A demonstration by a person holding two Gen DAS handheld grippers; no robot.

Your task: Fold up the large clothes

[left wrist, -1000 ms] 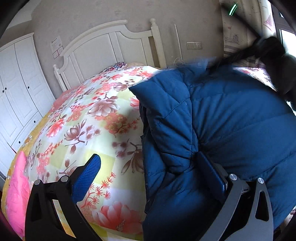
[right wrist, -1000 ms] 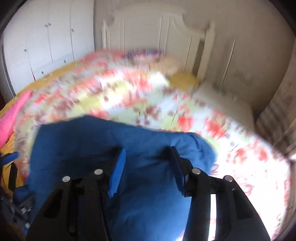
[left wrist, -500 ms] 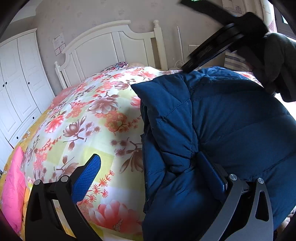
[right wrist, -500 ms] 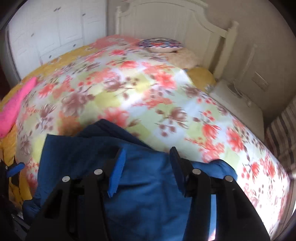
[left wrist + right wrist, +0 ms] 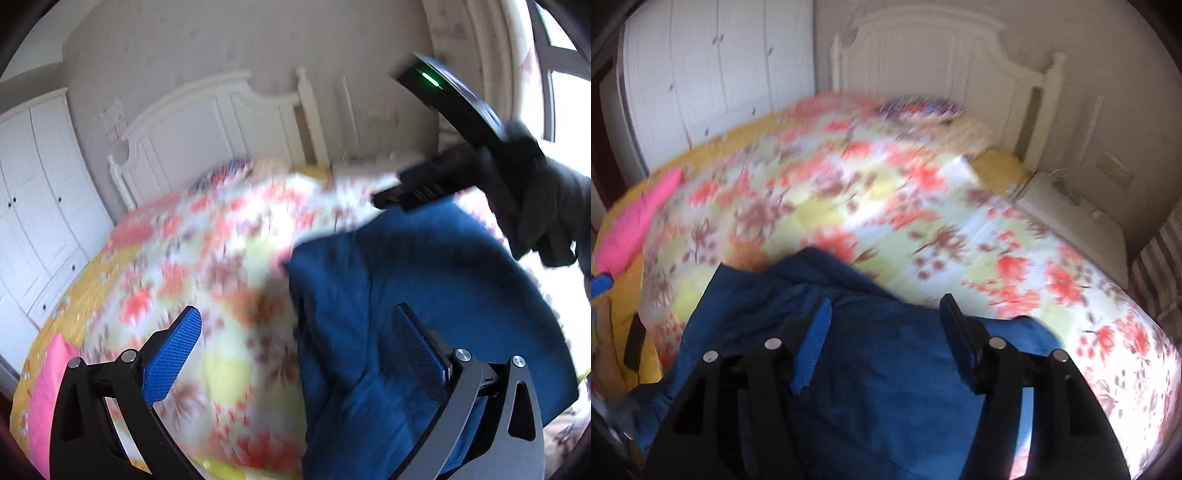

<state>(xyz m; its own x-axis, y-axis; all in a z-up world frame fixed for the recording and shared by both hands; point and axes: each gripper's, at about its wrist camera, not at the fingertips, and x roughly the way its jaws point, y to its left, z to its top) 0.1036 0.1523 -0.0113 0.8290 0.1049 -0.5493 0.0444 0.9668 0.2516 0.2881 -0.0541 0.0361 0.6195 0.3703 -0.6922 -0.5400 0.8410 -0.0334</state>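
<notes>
Both tongs have been lifted clear of the blue padded jacket (image 5: 424, 295) since the earlier frames, and the right pair is opening.

The left tongs (image 5: 306, 343) are seen spread wide with nothing between the pads; half a second ago one pad was buried in a fold of the jacket, and now it is free above the cloth. The right tongs (image 5: 882, 332) are parted over the jacket's upper edge, with no cloth pinched. The jacket is left lying in a folded heap on the floral quilt (image 5: 905, 206) of the bed, at its near end. In the left view the right tongs are seen raised beyond the jacket, held in a gloved hand (image 5: 546, 221). One fold is judged laid and released; a new grip is likely needed.
</notes>
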